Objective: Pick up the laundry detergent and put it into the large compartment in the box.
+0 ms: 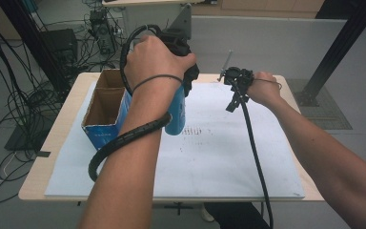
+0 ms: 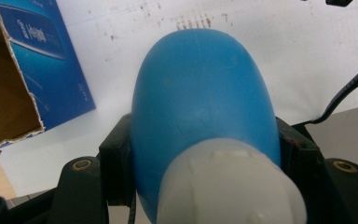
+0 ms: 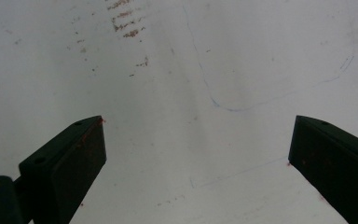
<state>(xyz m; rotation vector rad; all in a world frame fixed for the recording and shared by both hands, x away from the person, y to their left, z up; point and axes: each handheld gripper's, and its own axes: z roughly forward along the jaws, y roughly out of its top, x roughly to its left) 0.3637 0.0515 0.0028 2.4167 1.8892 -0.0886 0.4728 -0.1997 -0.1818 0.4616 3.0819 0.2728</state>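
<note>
One blue bottle sits clamped between the jaws of our left gripper, white cap toward the camera, long axis pointing down at the white sheet. It hangs just beside the open cardboard box. Our right gripper hovers well apart, jaws spread and empty.

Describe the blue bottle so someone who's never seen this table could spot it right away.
Start at the open cardboard box on the table's left side. Just right of it, the left hand-held gripper clamps a smooth blue bottle with a whitish cap, the scene's one rounded blue object.
</note>
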